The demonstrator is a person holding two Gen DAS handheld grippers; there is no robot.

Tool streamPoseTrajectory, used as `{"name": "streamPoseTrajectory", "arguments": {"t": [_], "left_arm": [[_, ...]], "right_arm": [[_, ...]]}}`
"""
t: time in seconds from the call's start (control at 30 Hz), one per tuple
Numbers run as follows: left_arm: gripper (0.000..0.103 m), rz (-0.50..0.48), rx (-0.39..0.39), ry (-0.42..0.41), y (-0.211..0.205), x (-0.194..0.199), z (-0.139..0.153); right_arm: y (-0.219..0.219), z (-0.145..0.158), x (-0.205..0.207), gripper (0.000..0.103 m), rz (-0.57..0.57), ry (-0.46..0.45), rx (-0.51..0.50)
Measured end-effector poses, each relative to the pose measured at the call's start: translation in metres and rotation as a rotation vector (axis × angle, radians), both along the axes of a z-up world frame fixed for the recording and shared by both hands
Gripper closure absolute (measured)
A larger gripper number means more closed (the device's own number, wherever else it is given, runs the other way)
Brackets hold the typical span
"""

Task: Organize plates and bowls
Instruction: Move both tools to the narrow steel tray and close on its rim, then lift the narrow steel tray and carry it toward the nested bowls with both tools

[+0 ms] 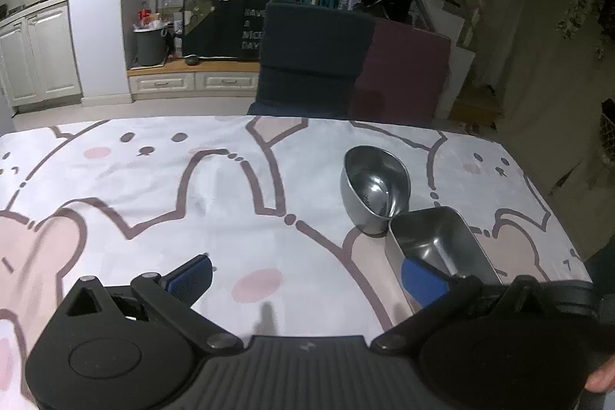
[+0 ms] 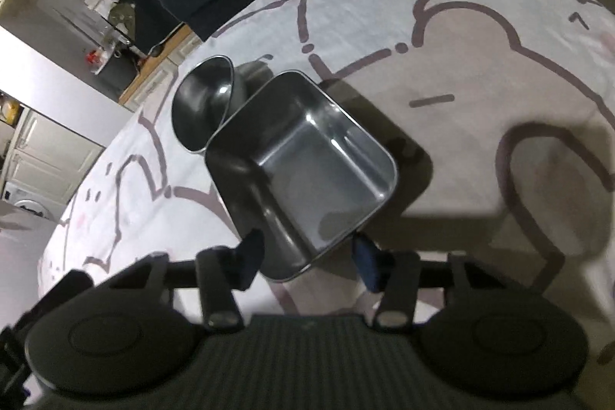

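A rectangular steel dish [image 2: 307, 171] lies on the cartoon tablecloth [image 2: 461, 102]. A round steel bowl [image 2: 203, 102] leans tilted against the dish's far side. My right gripper [image 2: 309, 258] hangs over the dish's near corner, jaws half apart. That corner sits between the blue pads [image 2: 367, 262]; I see no firm press on it. In the left wrist view the bowl [image 1: 374, 187] and the dish [image 1: 434, 241] are to the right. My left gripper [image 1: 307, 277] is open wide above bare cloth, with its right fingertip [image 1: 423, 279] in front of the dish's near end.
The table's far edge [image 1: 307, 120] runs in front of a dark blue cushion [image 1: 315, 56] and a maroon one [image 1: 403, 72]. The table's right edge [image 1: 553, 202] falls off close to the dishes. White cabinets [image 1: 42, 56] stand far left. A thumb [image 1: 599, 381] shows at the lower right.
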State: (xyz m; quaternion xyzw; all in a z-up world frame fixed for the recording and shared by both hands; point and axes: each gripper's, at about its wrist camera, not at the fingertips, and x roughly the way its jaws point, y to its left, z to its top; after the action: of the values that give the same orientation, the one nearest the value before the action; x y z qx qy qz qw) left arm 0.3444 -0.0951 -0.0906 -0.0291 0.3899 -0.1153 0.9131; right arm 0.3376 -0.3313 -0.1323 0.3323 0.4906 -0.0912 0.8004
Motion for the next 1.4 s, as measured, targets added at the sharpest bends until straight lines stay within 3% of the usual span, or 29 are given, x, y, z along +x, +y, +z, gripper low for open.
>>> {"name": "streamPoseTrajectory", "arguments": {"t": [0.03, 0.1, 0.4, 0.7, 0.83, 0.9, 1.0, 1.1, 1.27, 1.33, 1.4], "left_arm": [[0.000, -0.014, 0.002, -0.010, -0.001, 0.001, -0.002], [0.000, -0.053, 0.012, -0.032, -0.003, 0.000, -0.005], [0.000, -0.187, -0.021, -0.040, -0.016, -0.001, -0.009], [0.000, -0.183, -0.021, 0.067, -0.042, 0.011, -0.025], [0.004, -0.185, -0.096, 0.075, -0.049, 0.017, -0.029], [0.019, -0.191, -0.148, 0.110, -0.052, 0.020, -0.032], [0.032, -0.199, -0.187, 0.166, -0.061, 0.025, -0.040], [0.042, -0.197, -0.194, 0.202, -0.069, 0.026, -0.049], [0.050, -0.190, -0.184, 0.230, -0.080, 0.029, -0.061], [0.060, -0.183, -0.195, 0.237, -0.083, 0.031, -0.065], [0.078, -0.173, -0.198, 0.239, -0.085, 0.033, -0.067]], "right_arm": [[0.001, 0.001, -0.002, 0.067, 0.000, 0.011, -0.004], [-0.001, -0.001, -0.004, 0.075, 0.010, 0.030, -0.017], [-0.011, 0.002, -0.007, 0.088, 0.102, 0.005, -0.087], [-0.046, 0.013, -0.018, 0.099, 0.099, -0.028, -0.191], [-0.063, 0.014, -0.020, 0.100, 0.090, -0.048, -0.254], [-0.071, 0.013, -0.021, 0.100, 0.093, -0.059, -0.255], [-0.075, 0.013, -0.020, 0.100, 0.120, -0.070, -0.266], [-0.075, 0.014, -0.020, 0.100, 0.151, -0.085, -0.283], [-0.076, 0.014, -0.017, 0.100, 0.176, -0.099, -0.276], [-0.076, 0.014, -0.016, 0.100, 0.177, -0.101, -0.271], [-0.077, 0.013, -0.015, 0.100, 0.185, -0.104, -0.269]]}}
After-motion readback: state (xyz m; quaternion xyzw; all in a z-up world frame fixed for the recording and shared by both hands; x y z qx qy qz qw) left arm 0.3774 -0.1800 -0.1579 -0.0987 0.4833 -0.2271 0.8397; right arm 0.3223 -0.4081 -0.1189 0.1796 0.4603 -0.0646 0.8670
